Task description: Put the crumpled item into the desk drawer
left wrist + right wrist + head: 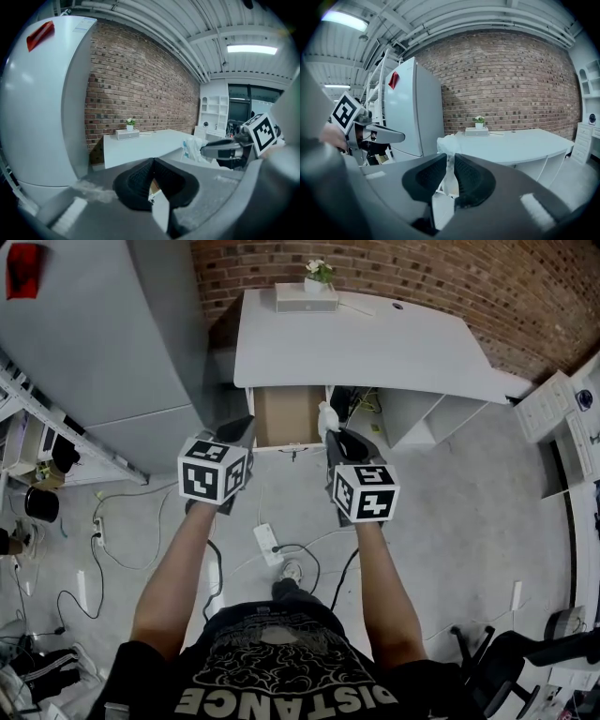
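Drawer (288, 415) open | right gripper (450, 159) pinches crumpled item (447, 144) | left gripper (153, 164) closed

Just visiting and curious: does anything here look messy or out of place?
The desk drawer hangs open, and a power strip lies loose on the floor, a possible tripping risk. The white crumpled item is pinched in the right tool, not lying about.
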The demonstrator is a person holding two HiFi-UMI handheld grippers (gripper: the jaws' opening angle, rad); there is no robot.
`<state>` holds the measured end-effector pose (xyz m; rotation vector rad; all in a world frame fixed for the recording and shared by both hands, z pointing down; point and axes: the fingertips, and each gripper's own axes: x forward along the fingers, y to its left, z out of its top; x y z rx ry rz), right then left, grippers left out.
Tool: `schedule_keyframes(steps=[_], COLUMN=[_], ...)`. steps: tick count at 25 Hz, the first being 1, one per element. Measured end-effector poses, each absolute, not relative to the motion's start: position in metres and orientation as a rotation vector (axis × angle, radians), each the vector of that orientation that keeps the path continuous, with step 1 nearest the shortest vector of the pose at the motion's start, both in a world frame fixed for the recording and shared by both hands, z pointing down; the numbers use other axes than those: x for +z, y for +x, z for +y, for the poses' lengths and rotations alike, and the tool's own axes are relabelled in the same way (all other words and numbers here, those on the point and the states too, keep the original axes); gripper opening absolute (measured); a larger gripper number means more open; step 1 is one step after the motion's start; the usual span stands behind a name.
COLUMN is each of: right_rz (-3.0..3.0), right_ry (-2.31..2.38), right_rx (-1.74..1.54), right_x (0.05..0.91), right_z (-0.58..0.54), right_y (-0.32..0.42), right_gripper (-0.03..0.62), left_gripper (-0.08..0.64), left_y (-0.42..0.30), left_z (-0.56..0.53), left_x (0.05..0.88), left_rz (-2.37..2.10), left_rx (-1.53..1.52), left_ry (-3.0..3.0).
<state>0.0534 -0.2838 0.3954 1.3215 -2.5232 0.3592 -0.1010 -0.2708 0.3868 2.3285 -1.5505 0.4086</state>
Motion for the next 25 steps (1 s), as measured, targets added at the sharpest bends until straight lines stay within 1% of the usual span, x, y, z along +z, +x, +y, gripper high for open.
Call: schedule_keyframes(steps=[13, 25], right_rz=[-2.565, -2.594], right_ry=[1.245, 1.165], right_rx=[0.372, 0.418], right_x=[0.4, 0.419], right_z=[-0.338, -0.348], right_y=[0.054, 0.052], right_gripper=[0.055, 0.055], left_gripper=[-0.002, -0.002], left_y=[-0.096, -0.098], left_z=[-0.317, -0.318], left_x=[0.392, 0.398], left_rz=[-1.601, -1.657], left_rx=[0.411, 0.458], left_ry=[2.277, 2.228])
